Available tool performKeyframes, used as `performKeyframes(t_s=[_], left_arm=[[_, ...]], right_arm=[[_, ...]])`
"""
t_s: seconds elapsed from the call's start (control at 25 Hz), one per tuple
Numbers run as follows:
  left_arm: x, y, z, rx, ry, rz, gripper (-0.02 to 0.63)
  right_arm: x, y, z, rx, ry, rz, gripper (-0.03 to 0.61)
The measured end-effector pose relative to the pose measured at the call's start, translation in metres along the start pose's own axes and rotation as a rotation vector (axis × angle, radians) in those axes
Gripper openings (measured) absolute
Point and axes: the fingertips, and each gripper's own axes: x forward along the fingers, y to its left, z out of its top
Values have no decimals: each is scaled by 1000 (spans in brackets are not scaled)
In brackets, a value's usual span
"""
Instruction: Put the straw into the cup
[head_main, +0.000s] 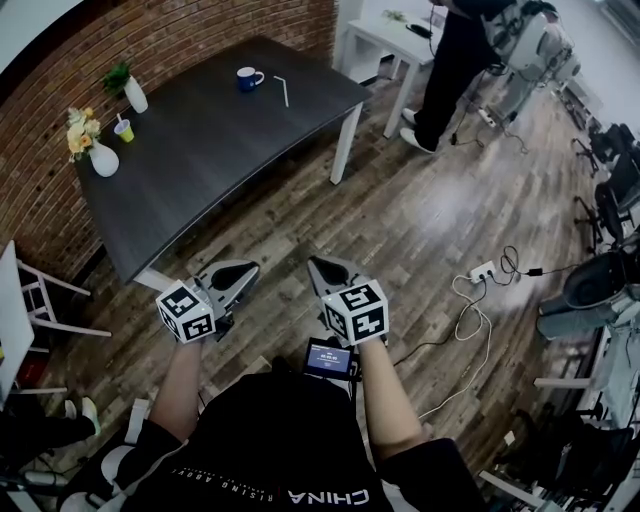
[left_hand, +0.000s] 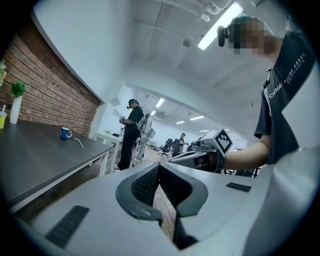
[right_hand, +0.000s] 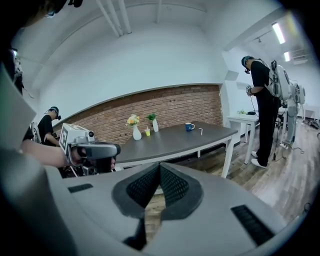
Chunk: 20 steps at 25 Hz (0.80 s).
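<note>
White straw (head_main: 283, 91) on table (head_main: 220, 140) beside blue cup (head_main: 249, 78), flowers (head_main: 78, 130) in vase (head_main: 103, 160)

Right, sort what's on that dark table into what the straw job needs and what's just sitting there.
For the job:
straw, lying loose beside the blue mug
left gripper and right gripper, both shut on nothing

Just sitting there:
flower vase
plant vase
small yellow cup
</note>
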Motion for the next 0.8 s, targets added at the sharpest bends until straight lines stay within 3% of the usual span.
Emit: performKeyframes(t_s=[0.8], left_arm=[[33,6,-13,-15,46,22,3]], right_arm=[[0,-32,-9,14,39,9,6]])
